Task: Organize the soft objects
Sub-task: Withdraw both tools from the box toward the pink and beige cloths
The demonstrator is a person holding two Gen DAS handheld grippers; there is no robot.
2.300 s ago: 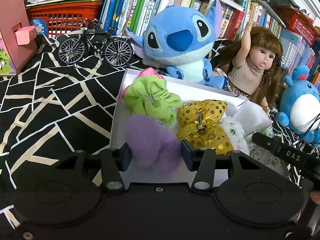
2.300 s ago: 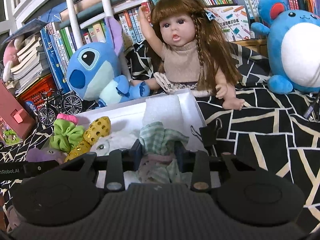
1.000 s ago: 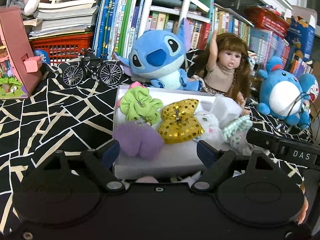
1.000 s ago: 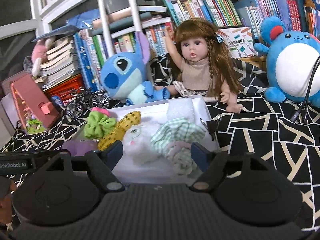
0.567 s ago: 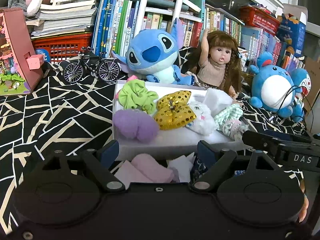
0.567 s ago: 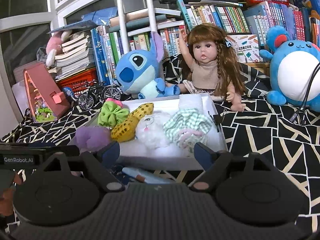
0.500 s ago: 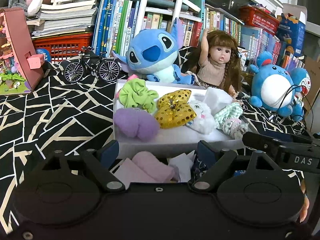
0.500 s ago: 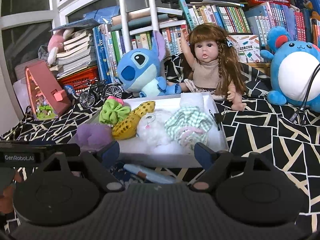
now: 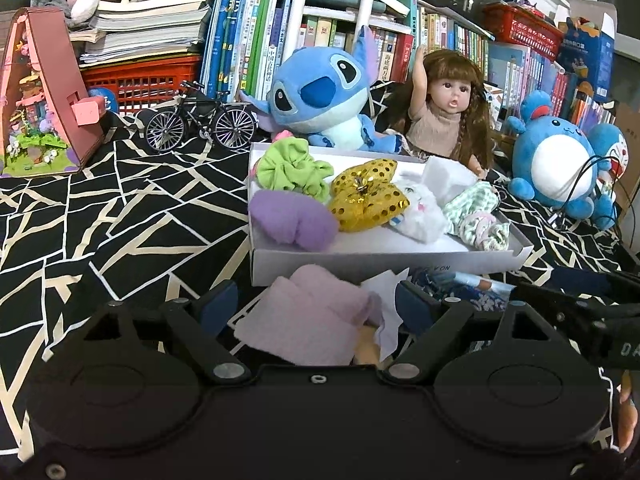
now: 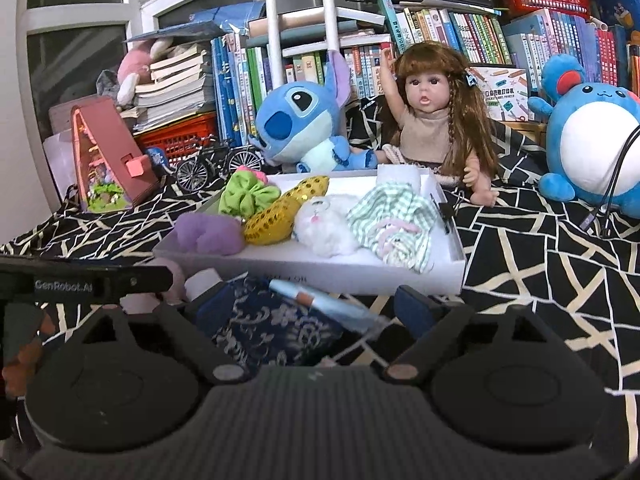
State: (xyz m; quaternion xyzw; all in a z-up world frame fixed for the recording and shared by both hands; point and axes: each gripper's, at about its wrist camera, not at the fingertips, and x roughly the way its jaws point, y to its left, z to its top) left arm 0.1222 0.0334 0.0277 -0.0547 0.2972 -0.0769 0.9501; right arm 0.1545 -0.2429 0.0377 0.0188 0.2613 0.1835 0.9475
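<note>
A white box [image 9: 360, 266] [image 10: 360, 274] holds a purple scrunchie [image 9: 292, 224] [image 10: 208, 232], a green scrunchie [image 9: 292, 170] [image 10: 244, 198], a gold sequin bow [image 9: 368, 196] [image 10: 280, 216], a white fluffy toy [image 9: 420, 212] [image 10: 328, 228] and a green checked scrunchie [image 9: 476, 216] [image 10: 396, 220]. My left gripper [image 9: 316, 306] is open over a pink cloth [image 9: 308, 320] in front of the box. My right gripper [image 10: 304, 304] is open over a dark blue patterned pouch [image 10: 276, 328] with a light blue pen [image 10: 320, 302].
Behind the box sit a Stitch plush [image 9: 324, 100], a doll [image 9: 448, 116] and a blue round plush [image 9: 556, 164]. A model bicycle [image 9: 200, 124] and a pink toy house [image 9: 40, 96] stand at the left. Bookshelves fill the back. The cloth is black with pale lines.
Both grippers let go of their scrunchies in the box, opened, and drew back toward me. The pink cloth and the blue pouch have come into view in front of the box.
</note>
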